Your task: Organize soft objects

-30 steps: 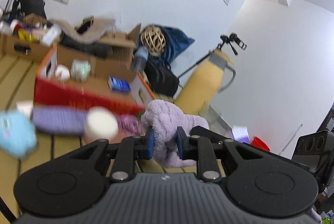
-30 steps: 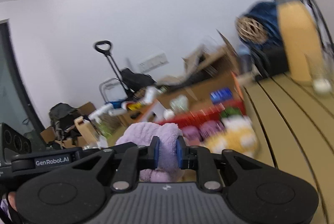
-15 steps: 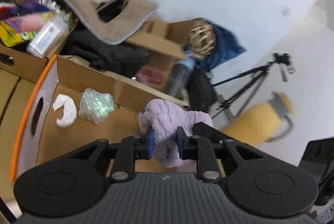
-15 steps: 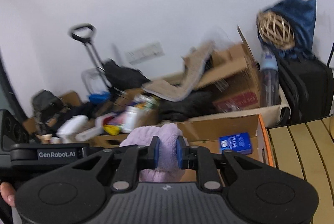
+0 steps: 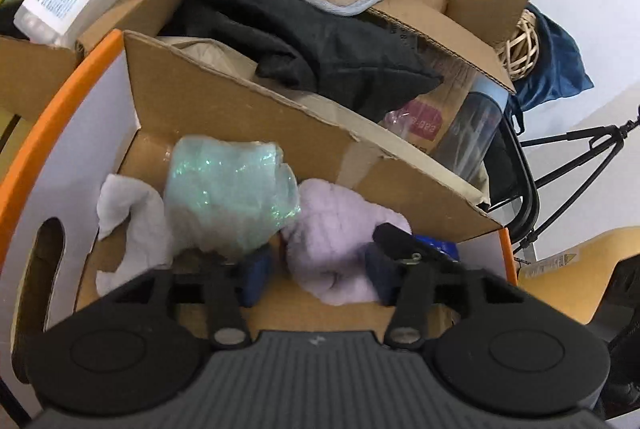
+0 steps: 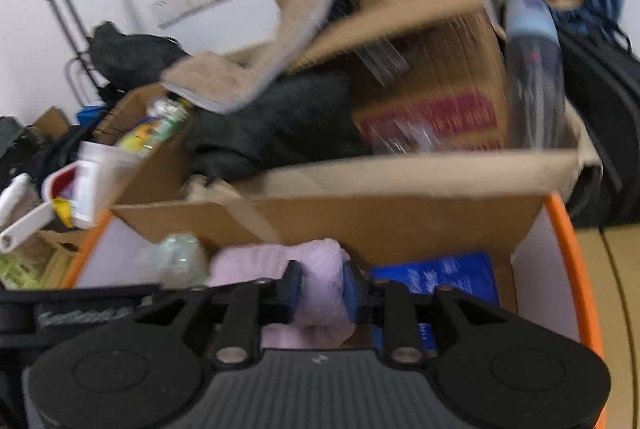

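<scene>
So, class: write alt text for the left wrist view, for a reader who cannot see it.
The left gripper hangs open around a fluffy lilac cloth inside an orange-edged cardboard box. A crumpled pale green plastic bag and a white cloth lie beside it, with cluttered boxes behind.

Purple plush [image 5: 340,249] between open tool [image 5: 320,277] fingers
</scene>
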Demonstrator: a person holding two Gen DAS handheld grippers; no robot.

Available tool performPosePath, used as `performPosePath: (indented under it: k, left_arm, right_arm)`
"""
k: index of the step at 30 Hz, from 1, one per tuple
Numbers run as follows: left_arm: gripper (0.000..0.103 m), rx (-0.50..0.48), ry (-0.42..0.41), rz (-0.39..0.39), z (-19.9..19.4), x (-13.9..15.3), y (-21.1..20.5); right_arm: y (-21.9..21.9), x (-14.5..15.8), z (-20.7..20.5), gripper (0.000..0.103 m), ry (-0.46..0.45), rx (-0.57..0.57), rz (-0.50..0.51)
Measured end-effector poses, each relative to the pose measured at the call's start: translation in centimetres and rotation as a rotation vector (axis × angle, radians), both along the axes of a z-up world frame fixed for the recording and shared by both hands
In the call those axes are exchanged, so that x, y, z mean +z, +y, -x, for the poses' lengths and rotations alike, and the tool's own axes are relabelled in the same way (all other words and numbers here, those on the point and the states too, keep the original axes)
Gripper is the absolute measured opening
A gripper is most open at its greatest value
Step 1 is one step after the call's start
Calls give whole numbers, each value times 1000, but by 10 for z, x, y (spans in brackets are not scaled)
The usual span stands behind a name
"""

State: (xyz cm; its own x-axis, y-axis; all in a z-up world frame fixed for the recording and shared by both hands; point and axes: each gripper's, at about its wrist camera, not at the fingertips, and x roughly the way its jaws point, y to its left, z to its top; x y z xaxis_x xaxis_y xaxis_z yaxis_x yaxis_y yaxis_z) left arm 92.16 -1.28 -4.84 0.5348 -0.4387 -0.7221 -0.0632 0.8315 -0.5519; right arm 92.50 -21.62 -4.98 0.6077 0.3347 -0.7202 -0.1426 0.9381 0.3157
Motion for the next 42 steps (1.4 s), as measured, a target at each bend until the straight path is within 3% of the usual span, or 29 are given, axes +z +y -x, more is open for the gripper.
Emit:
performPosePath:
  k: [3, 5, 10, 12, 16, 19, 25, 31, 36, 42]
  left_arm:
    - [67, -31, -67, -23, 13, 22, -2]
    - [68, -48, -102, -33, 24, 43, -1]
    - [74, -61, -194, -57, 69, 111, 9]
    - [75, -89, -260, -69, 97, 141, 17]
    - [77, -103, -341, -137, 150, 190, 27]
    - [77, -96, -397, -210, 193, 219, 33]
    - [80, 12, -533, -338, 286, 254, 42]
    - [89, 13, -706, -369, 405, 242, 55]
    - [96, 20, -848, -501, 502, 202, 56]
    - [102, 29, -891, -497, 592, 149, 54]
  right_arm:
    - [-15, 1, 2, 35, 14, -38, -59]
    - [-18, 15, 10, 40, -8, -44, -41]
    - [-28, 77, 47, 43, -102, -42, -57]
    - [-32, 103, 67, 50, -126, -35, -50]
    - [-44, 159, 115, 57, -163, 2, -76]
    - [-51, 195, 153, 67, -212, 19, -37]
    - [-66, 229, 235, 75, -283, 33, 3]
    - [-82, 235, 340, 82, -434, 6, -5]
    - [-80, 215, 442, 87, -590, 33, 4]
    - [-68, 172, 548, 91, -697, 76, 23]
